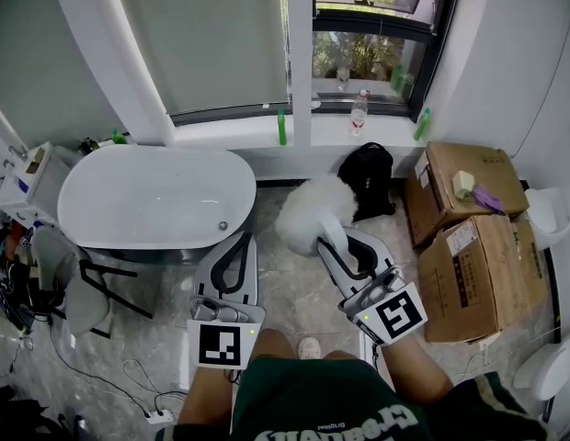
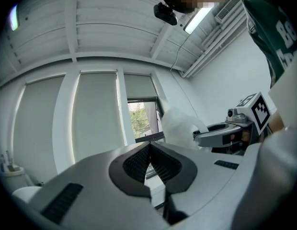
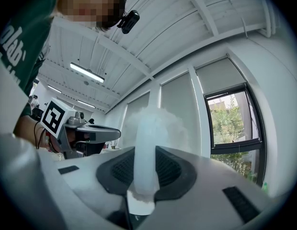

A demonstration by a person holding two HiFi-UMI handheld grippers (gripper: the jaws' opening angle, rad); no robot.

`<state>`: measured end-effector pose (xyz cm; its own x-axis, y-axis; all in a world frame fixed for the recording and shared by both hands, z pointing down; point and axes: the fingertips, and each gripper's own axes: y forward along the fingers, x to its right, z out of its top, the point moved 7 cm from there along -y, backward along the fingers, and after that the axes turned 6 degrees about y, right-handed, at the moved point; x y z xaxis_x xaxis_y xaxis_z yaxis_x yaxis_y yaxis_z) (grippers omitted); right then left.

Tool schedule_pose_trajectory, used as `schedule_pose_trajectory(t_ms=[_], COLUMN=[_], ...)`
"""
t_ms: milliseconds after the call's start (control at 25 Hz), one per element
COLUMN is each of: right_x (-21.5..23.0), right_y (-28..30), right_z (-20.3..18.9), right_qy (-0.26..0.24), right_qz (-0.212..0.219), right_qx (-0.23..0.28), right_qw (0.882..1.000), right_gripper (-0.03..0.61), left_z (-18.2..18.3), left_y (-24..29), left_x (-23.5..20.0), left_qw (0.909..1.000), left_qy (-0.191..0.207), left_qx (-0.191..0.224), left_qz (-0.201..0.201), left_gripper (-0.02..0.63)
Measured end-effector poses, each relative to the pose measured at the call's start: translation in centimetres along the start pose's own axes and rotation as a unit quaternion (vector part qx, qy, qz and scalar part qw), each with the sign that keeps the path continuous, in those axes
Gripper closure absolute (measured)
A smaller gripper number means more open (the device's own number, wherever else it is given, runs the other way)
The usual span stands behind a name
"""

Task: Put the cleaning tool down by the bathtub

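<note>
The cleaning tool [image 1: 311, 211], a fluffy white duster on a pale handle, is up off the floor, held out in front of the person between the bathtub [image 1: 147, 191] and a black bag [image 1: 368, 177]. The right gripper [image 1: 329, 244] has its jaws narrowed on the handle, and the right gripper view shows the pads pressing it from both sides [image 3: 145, 152]. The left gripper [image 1: 239, 243] is level beside it, jaws together with nothing between them [image 2: 149, 145].

The likely trouble is where the duster lands. It hangs nearer the bag than the tub, so letting go here would probably leave it against the bag and not by the bathtub. Swinging it left brings the light head close to the tub's rim, where it could catch or tip inside. The handle looks smooth, and a release from this height may let it bounce or roll on the stone-patterned floor [image 1: 294, 292].

The tub looks empty, only its drain [image 1: 222, 225] showing. Both cardboard boxes [image 1: 473, 269] to the right are closed. The farther one carries a pale green sponge-like block [image 1: 463, 184] and a purple item [image 1: 488, 198] on its lid.
</note>
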<state>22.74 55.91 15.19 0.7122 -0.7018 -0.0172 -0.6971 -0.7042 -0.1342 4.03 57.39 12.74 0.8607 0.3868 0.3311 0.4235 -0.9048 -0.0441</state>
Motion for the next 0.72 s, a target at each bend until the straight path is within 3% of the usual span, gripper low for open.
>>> schedule_pose_trajectory(t_ms=[720], right_x=[2.3], right_y=[4.1], right_z=[0.3], right_qy=[-0.018], right_qz=[0.003], right_qx=[0.010], right_qw=[1.000], right_gripper=[0.486], left_z=[0.0], left_y=[4.5], left_x=[-3.0], left_qw=[0.9995], left_qy=[0.014], left_qx=[0.029], left_qz=[-0.004], left_gripper=[0.607])
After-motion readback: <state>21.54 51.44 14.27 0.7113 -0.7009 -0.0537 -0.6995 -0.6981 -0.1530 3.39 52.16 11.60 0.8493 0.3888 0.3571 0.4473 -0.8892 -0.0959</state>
